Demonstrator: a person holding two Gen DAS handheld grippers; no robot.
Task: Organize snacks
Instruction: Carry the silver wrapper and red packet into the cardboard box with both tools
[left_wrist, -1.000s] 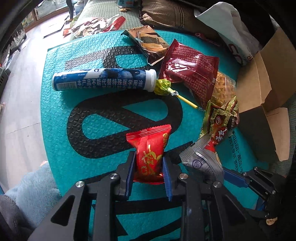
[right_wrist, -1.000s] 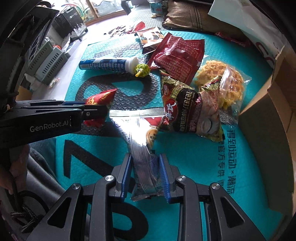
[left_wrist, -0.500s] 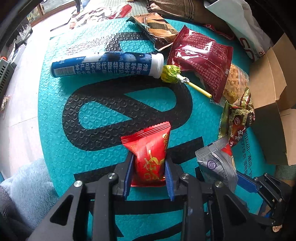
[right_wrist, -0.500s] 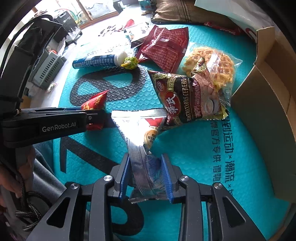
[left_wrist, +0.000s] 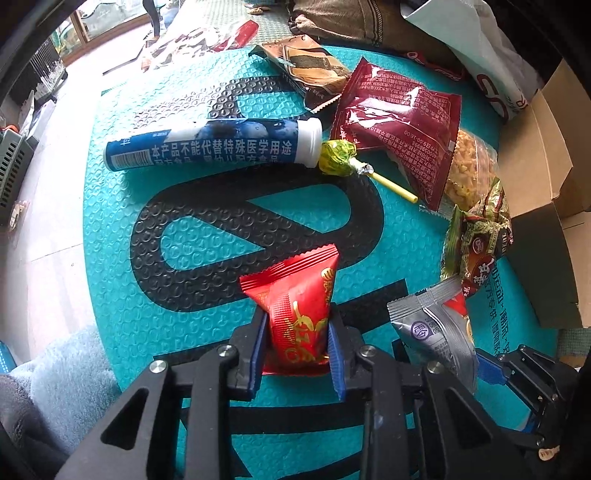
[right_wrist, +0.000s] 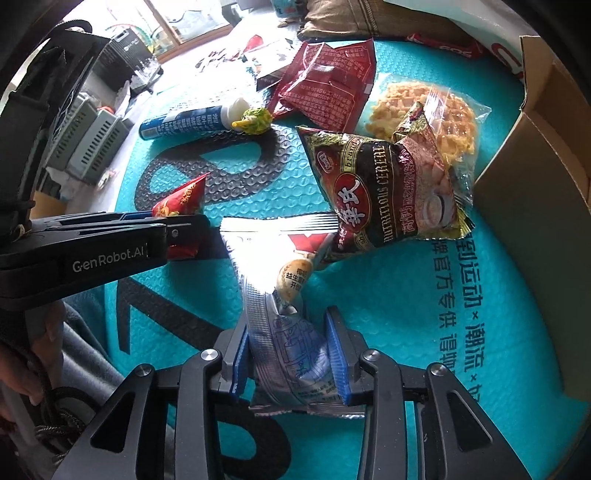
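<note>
A: What is the left tool (left_wrist: 295, 345) holding?

B: It pinches a red snack pack (left_wrist: 300, 299) with gold writing. I can't read the gold writing. The pack sits over the teal mat (left_wrist: 110, 258) with big black letters.

A: And the right tool (right_wrist: 290, 360)?

B: Its blue pads squeeze a silver snack pack (right_wrist: 280, 306). That pack has blue drawings and small words, too small to read.

A: Any words you can read?

B: Yes! The side of the left tool says "GenRobot.AI". The dark cereal bag (right_wrist: 388, 188) says "NUTRITIOUS CEREAL" and "brand". It leans on the top of the silver pack.

A: What else is on the mat?

B: A blue tube (left_wrist: 210, 146) with white Chinese writing lies on its side. A green lollipop (left_wrist: 338, 157) touches its white cap. A dark red bag (left_wrist: 399, 122) lies next to the lollipop, partly on a clear bag of waffles (right_wrist: 424, 110). A cardboard box (right_wrist: 535, 184) stands at the right edge.
</note>
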